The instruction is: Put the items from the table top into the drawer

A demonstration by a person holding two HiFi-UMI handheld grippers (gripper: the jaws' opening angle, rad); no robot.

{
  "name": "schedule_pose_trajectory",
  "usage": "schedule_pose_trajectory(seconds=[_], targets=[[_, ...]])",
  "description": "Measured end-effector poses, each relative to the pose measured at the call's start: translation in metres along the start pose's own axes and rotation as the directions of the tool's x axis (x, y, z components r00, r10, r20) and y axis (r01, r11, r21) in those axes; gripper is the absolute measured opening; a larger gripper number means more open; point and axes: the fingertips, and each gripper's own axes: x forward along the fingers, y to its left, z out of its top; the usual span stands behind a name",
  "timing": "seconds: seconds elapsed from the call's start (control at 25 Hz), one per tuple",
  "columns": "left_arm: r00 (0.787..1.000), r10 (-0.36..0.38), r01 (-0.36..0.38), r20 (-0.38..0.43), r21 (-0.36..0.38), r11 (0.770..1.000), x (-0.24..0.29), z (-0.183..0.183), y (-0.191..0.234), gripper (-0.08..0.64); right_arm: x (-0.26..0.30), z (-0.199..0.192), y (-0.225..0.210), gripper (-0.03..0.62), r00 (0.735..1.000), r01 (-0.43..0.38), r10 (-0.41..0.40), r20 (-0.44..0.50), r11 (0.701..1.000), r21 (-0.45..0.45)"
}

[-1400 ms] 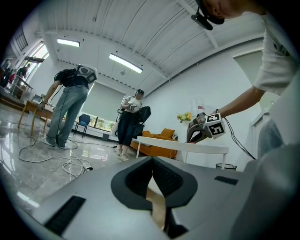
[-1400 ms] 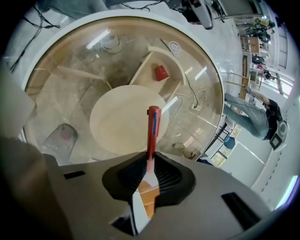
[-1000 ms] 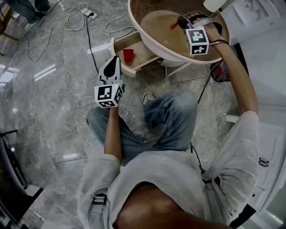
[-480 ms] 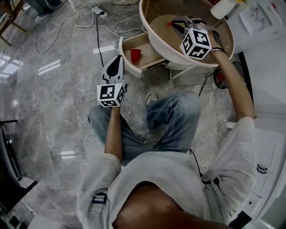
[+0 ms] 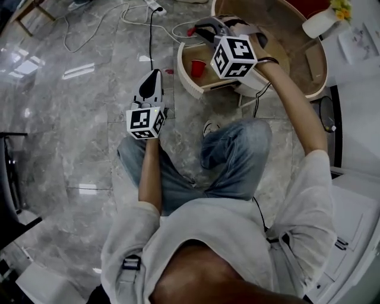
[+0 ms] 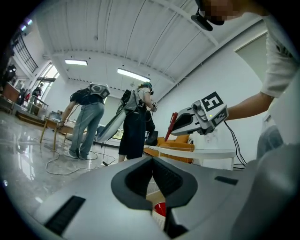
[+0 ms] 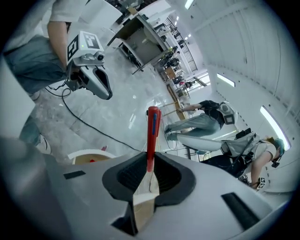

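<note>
My right gripper (image 5: 200, 27) is shut on a red-handled tool (image 5: 191, 31) and hovers over the open drawer (image 5: 184, 78) of the round table (image 5: 321, 66). In the right gripper view the red handle (image 7: 152, 133) sticks out past the jaws, and its pale flat end sits between the pads of the right gripper (image 7: 149, 174). A red cup (image 5: 198, 68) stands in the drawer. My left gripper (image 5: 155, 73) is shut and holds nothing, left of the drawer above the floor. The left gripper view shows the left gripper (image 6: 153, 174), the cup (image 6: 160, 209) and the right gripper (image 6: 185, 123).
A white vase with yellow flowers (image 5: 323, 21) stands on the table. Cables (image 5: 119, 18) and a power strip (image 5: 155, 6) lie on the marble floor beyond the drawer. My knees (image 5: 231, 148) are just below the drawer. People (image 6: 89, 119) stand far off in the room.
My right gripper has swung left, from over the table top to over the open drawer, with the red-handled tool in it. The left gripper has shifted slightly beside the drawer.
</note>
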Motion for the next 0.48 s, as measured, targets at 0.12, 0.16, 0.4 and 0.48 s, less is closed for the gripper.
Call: schedule_pose_trajectory(seconds=[0.12,0.16,0.4,0.48], targets=[[0.998,0.06,-0.06,-0.001,-0.004,0.998,-0.017,0.001,0.023,0.015,0.02,0.038,0.011,0.067,0.997,-0.024,0.025,0.07,1.0,-0.015],[0.997,0.078,-0.078,0.001,-0.007,0.997,-0.022,0.002,0.03,0.015,0.026,0.048,0.015,0.067,0.996,-0.034,0.035,0.088,0.999,-0.023],[0.992,0.129,-0.129,0.005,0.001,0.992,-0.043,0.007,0.057,0.015,0.058,0.081,0.057,0.067,0.985,-0.099,0.099,0.142,0.995,-0.005],[0.991,0.132,-0.132,-0.007,0.009,0.991,-0.046,0.003,0.059,0.015,0.065,0.081,0.076,0.067,0.982,-0.129,0.128,0.141,0.992,-0.001]])
